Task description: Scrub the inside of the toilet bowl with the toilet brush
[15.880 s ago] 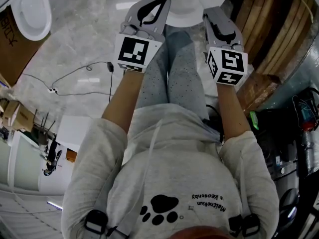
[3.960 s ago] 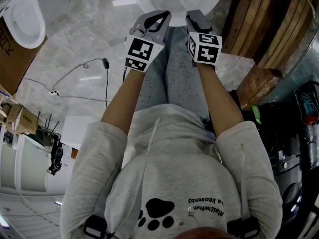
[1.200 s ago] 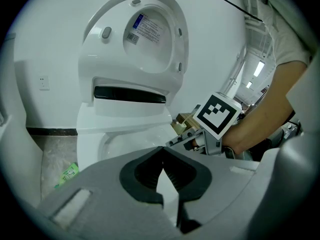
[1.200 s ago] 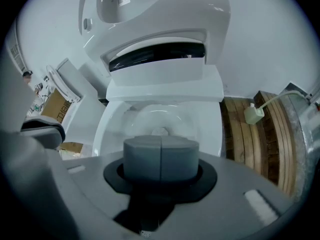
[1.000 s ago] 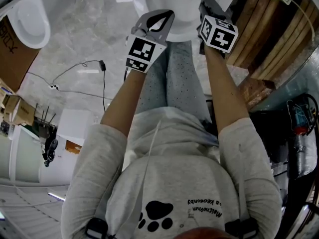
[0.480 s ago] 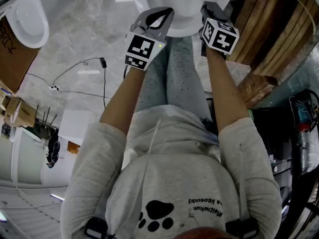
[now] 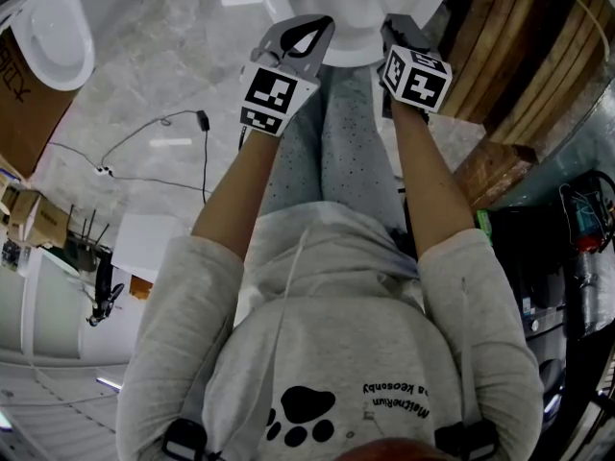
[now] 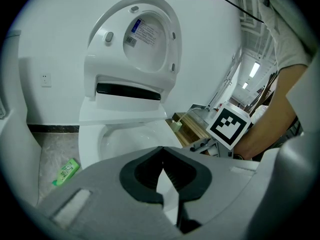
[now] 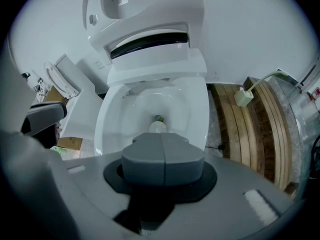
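Over the front rim of the toilet [image 7: 351, 12] the left gripper [image 8: 162, 151] and the right gripper [image 9: 162, 146] hang side by side, both aimed at the bowl [image 9: 150, 101]. On the left gripper the jaws meet at their tips with nothing between them; the slit behind the tips shows only white porcelain. On the right gripper the jaws are pressed flat together and hold nothing. The bowl lies just beyond and below both, uncovered, with the lid [image 8: 150, 34] raised upright at the toilet's back. At the bottom of the bowl sits a small pale round thing [image 9: 158, 127], too small to make out. On the floor [image 7: 163, 75] just left of the toilet, as the person faces it, lies a green packet [image 8: 66, 171]. Right of the toilet lean wooden planks [image 9: 257, 134], with a white plug [image 9: 243, 97] resting on them. Farther left of the toilet a cable [image 7: 159, 137] trails over the floor, and beyond it stands a second toilet [image 7: 58, 27].
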`<state>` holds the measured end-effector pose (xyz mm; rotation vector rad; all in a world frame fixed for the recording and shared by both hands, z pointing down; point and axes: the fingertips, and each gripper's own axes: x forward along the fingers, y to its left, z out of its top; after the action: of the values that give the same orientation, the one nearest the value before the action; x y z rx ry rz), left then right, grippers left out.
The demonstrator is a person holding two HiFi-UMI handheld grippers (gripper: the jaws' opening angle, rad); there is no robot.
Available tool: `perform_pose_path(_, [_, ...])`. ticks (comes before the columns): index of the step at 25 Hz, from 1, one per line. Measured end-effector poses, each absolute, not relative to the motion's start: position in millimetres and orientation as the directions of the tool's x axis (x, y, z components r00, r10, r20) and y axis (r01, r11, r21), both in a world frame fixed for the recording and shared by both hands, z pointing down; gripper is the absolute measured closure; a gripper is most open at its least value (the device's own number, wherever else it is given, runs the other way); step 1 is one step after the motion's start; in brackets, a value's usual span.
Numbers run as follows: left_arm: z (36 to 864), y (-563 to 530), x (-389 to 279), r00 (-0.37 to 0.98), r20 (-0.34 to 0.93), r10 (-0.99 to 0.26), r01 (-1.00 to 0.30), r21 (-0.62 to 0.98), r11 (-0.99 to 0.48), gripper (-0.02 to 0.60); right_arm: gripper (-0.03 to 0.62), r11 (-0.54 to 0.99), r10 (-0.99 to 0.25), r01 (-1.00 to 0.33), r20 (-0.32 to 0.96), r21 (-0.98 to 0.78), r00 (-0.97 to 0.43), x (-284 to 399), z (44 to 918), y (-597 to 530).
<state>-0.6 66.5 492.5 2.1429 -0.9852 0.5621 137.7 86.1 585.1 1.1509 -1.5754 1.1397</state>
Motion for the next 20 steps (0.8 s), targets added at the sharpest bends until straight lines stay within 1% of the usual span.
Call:
perform_pose_path(10, [490.1,83.5,-5.8,0.612,0.631,-0.478,-0.786,0.415,-0.459,0.578,0.442,0.168,-0.168,-0.967,0.961,-0.193,-0.221,114.9,582.6,93.4])
perform_pose_path(17, [485.1,96.2,-14.0,0.602,0.633,-0.487,-0.794,0.407,-0.452,0.578,0.442,0.129,-0.181,-0.969,0.955,-0.212,-0.233,97.6,574.7,93.6])
perform_pose_path(20, [481.5,101.5,-13.8,0.602,0.634,-0.486,-0.793,0.406,-0.454,0.578,0.442,0.137,-0.193,-0.968,0.953,-0.211,-0.235,94.6,567.1,90.1])
